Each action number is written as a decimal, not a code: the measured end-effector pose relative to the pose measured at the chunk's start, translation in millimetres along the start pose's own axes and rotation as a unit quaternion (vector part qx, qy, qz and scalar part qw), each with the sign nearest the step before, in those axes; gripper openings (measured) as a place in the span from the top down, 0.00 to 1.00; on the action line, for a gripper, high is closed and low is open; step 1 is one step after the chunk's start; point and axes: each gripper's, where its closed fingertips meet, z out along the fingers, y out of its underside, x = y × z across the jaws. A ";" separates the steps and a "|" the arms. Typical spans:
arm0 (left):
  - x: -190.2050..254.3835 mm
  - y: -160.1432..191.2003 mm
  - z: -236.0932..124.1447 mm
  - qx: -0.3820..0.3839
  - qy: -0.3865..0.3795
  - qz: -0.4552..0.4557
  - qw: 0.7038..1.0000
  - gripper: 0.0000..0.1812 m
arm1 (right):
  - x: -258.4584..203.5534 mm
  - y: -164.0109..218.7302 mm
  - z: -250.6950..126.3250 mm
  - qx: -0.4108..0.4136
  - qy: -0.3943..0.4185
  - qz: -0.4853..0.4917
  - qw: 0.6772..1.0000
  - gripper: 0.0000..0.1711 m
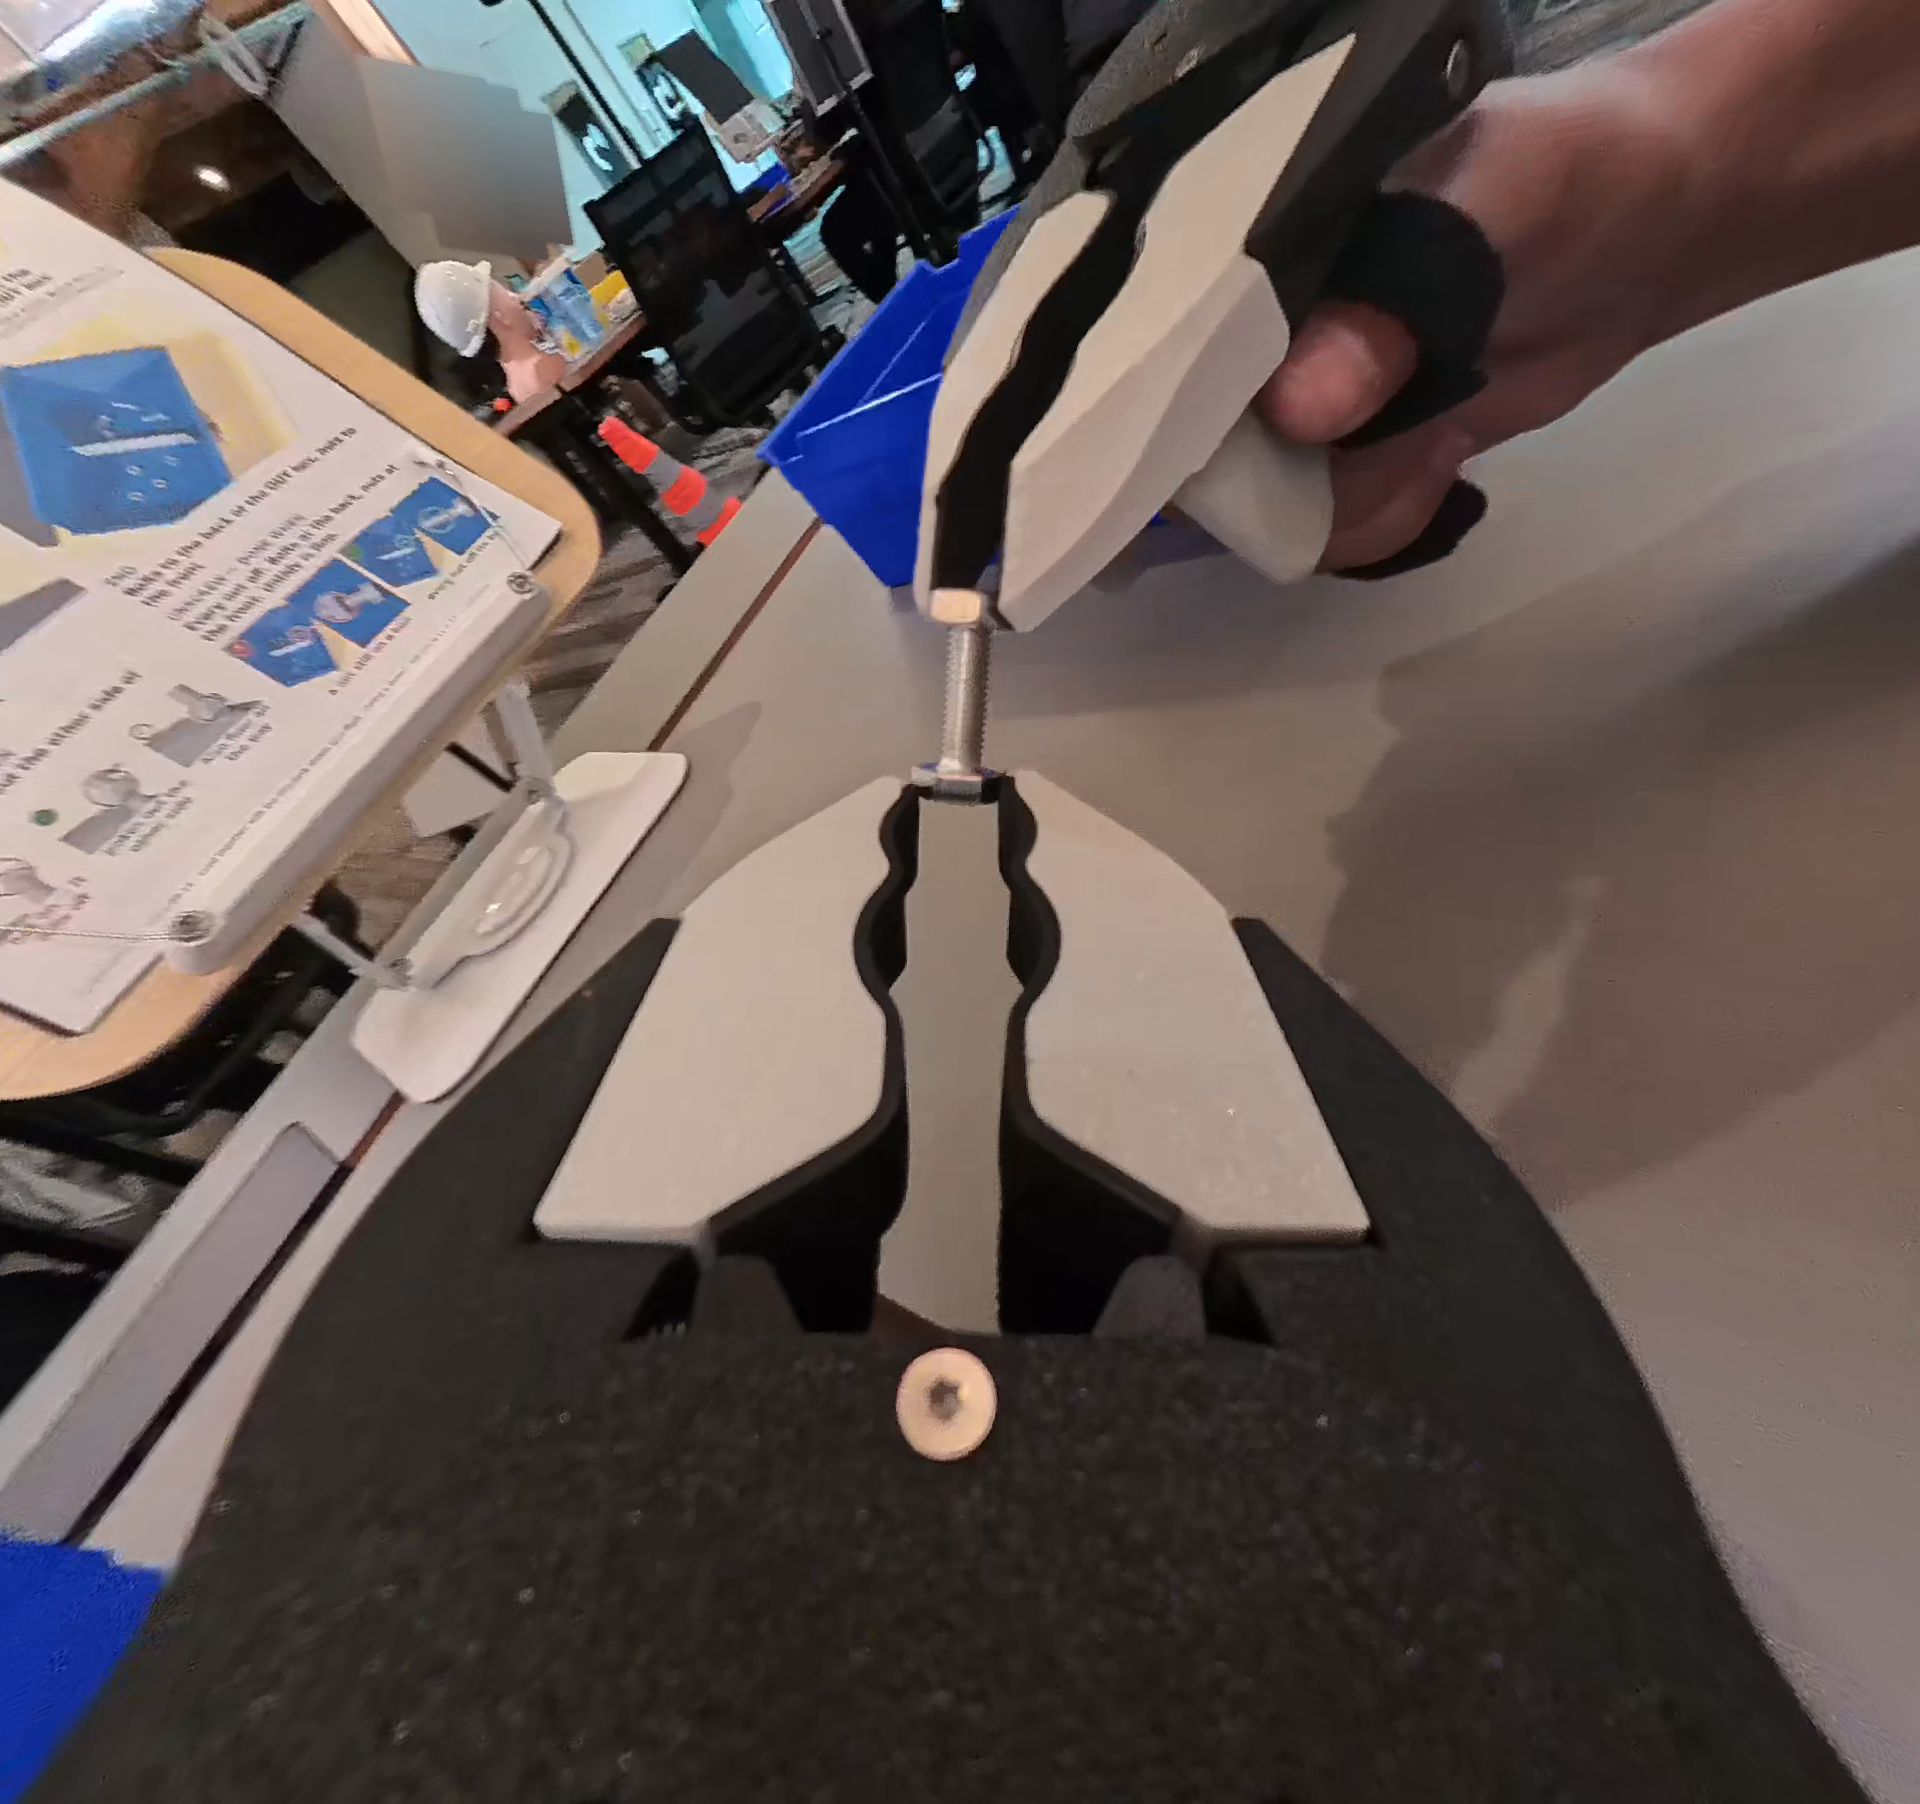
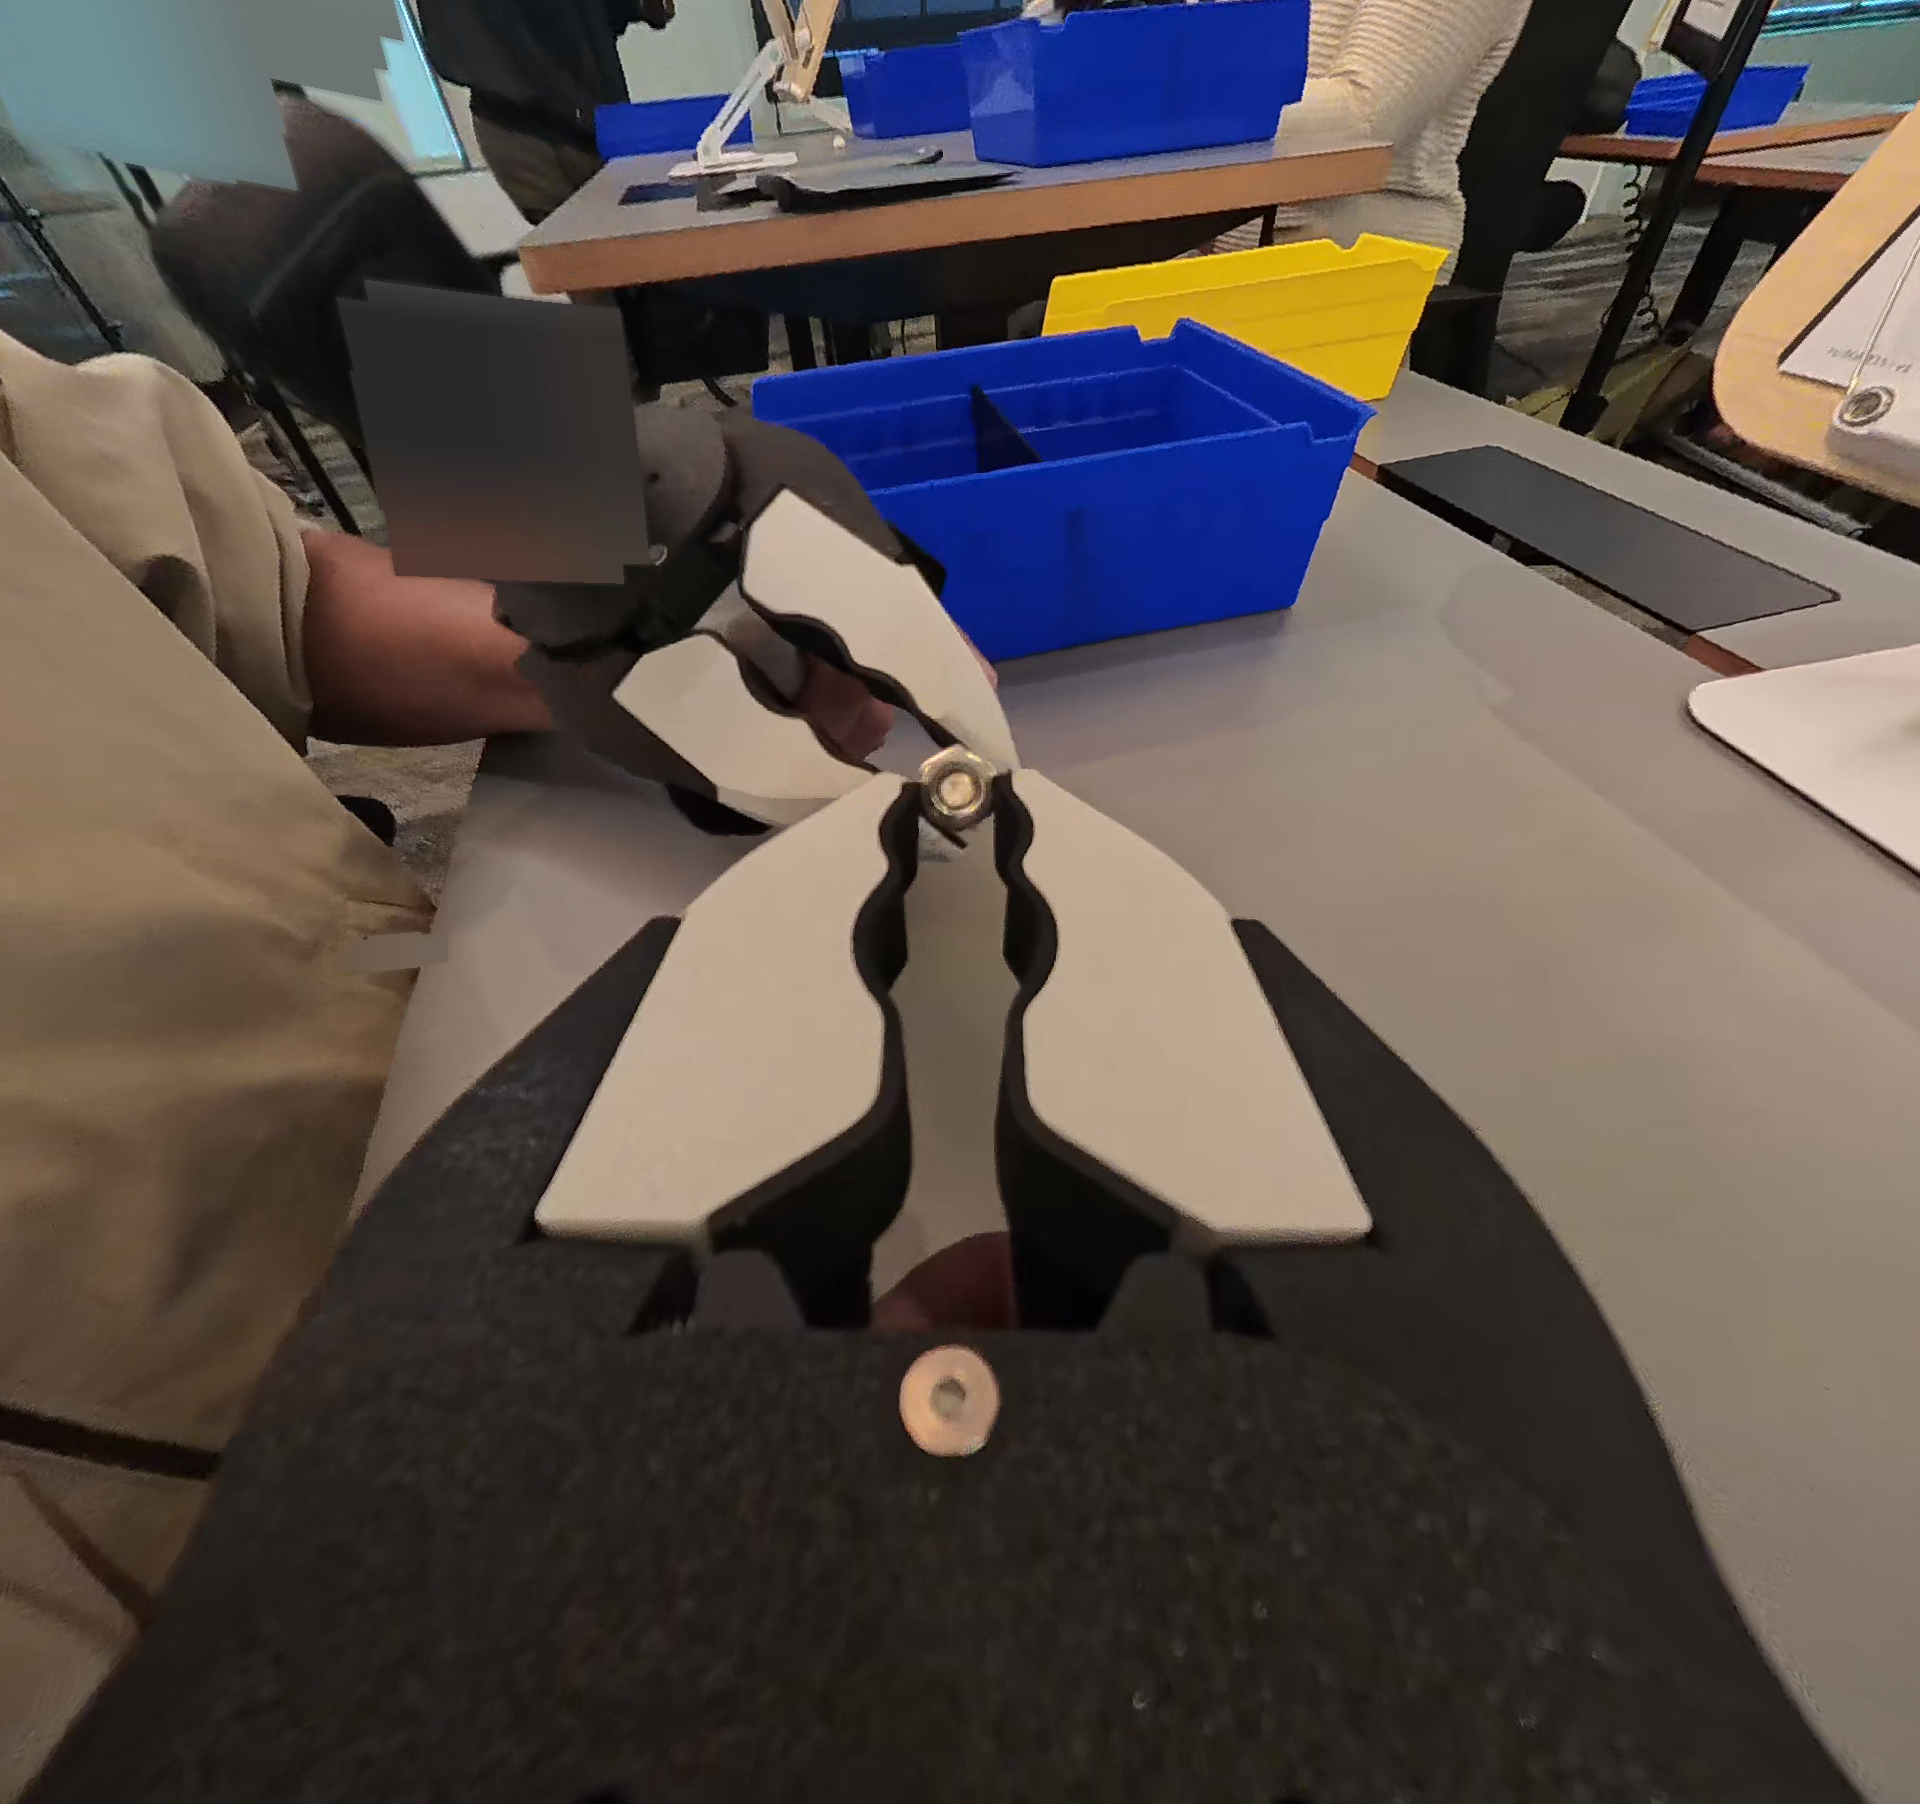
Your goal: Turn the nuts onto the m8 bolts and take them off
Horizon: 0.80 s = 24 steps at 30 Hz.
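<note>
A silver threaded bolt [image 1: 964, 694] is held in the air above the grey table [image 1: 1558, 871], between my two grippers. My left gripper [image 1: 954, 790] is shut on the hex end of the bolt nearest its camera. My right gripper [image 1: 961, 611] comes down from above, shut on the hex nut [image 1: 956, 604] at the bolt's far end. In the right wrist view my right gripper [image 2: 951, 798] clamps that nut [image 2: 951, 790] face-on, with the bolt's end showing in its hole. The left gripper's fingers [image 2: 883, 611] reach in from the left behind it.
A blue divided bin [image 2: 1091, 549] stands on the table just beyond the grippers, with a yellow bin [image 2: 1247, 310] behind it. An instruction sheet on a tilted stand [image 1: 239, 611] is at the left. The stand's white base [image 2: 1818, 746] and a black mat [image 2: 1600, 539] lie nearby. My two grippers' fingertips are within a few centimetres of each other.
</note>
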 end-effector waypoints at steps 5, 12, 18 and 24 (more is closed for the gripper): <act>-3.6 -1.1 -2.3 -0.010 -0.051 0.044 0.998 0.92 | 2.0 0.9 0.4 0.012 0.016 0.030 0.999 0.92; -7.6 -1.9 -4.7 -0.032 -0.118 0.098 0.988 0.92 | 1.5 0.9 2.0 0.044 0.030 0.095 0.994 0.92; -6.0 -1.7 -5.8 -0.037 -0.132 0.100 0.986 0.92 | -0.6 1.7 2.8 0.050 0.042 0.124 0.990 0.92; -4.6 -1.5 -3.7 -0.023 -0.090 0.032 0.995 0.92 | -1.7 0.6 3.2 0.018 0.042 0.105 0.993 0.92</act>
